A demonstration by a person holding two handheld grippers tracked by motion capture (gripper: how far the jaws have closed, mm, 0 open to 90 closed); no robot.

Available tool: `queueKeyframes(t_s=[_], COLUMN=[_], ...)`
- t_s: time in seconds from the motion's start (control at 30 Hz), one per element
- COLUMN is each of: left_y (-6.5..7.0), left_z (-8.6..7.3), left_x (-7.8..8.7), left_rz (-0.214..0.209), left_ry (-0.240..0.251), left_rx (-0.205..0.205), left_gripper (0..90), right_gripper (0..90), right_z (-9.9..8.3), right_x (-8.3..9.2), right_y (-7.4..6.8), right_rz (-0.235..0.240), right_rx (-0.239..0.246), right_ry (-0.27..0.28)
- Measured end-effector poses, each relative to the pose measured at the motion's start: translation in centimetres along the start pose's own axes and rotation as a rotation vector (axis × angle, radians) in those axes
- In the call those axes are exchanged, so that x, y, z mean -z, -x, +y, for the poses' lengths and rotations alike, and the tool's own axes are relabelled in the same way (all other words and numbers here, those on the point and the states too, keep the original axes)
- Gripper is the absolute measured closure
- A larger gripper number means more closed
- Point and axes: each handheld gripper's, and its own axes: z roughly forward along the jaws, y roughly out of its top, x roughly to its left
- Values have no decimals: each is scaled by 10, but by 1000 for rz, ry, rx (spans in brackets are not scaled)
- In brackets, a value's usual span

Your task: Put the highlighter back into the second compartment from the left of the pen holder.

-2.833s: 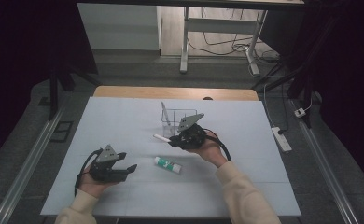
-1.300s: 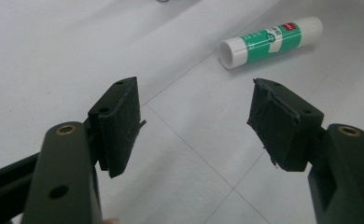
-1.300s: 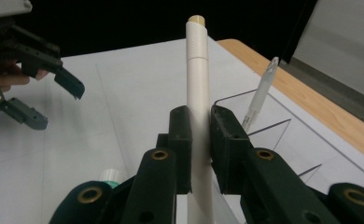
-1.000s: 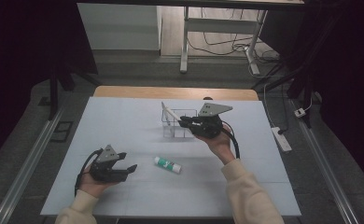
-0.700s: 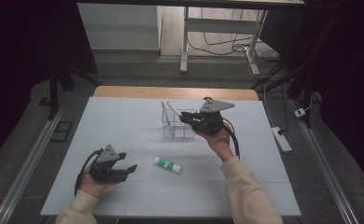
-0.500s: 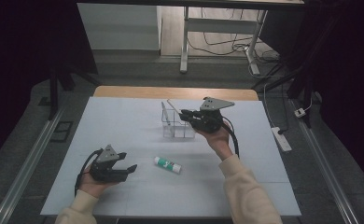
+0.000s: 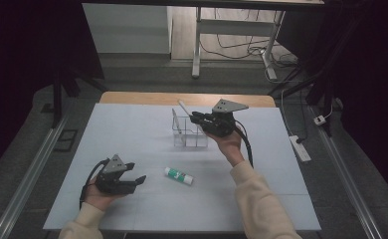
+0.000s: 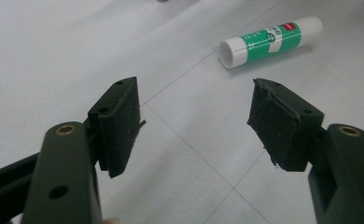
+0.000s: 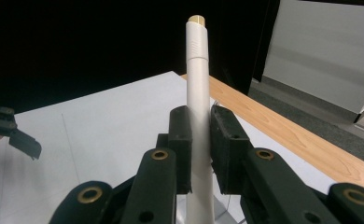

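Since the earliest frame the right gripper (image 7: 194,117) has lifted from the table near the glue stick to above the clear box, carrying the white pen with it.

Left to right: left gripper (image 7: 136,172) rests on the white table (image 7: 132,124), jaws wide apart, nothing between them. Glue stick (image 7: 178,175) lies flat just beside it, long axis running left-right, apart from both grippers. Clear box (image 7: 189,134) stands further back. Right gripper jaws pinch narrowly on the white pen (image 9: 198,84), held over the box, long axis slanting up and left, away from the hand.
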Motion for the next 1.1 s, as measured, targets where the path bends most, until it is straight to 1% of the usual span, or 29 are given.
queueKeyframes(t_s=[0.2,0.47,0.73,0.97,1.0,1.1], left_y=[0,0,-1,-1,-1,-1], left_z=[0,0,0,-1,-1,-1], left_x=[0,0,0,0,0,0], left_rz=[-1,-2,-1,-1,-1,0], left_ry=[1,0,-1,-1,0,0], left_rx=[0,-1,-1,-1,0,-1], left_gripper=[335,335,335,335,335,335], right_gripper=[782,782,782,782,782,782], right_z=[3,7,6,4,3,1], right_x=[-5,-10,-14,-23,-26,-33], right_y=[1,2,4,8,9,10], right_rz=[-8,-17,-19,-30,-30,-30], right_rx=[-3,5,-10,-17,-30,-30], right_ry=[1,5,15,25,31,34])
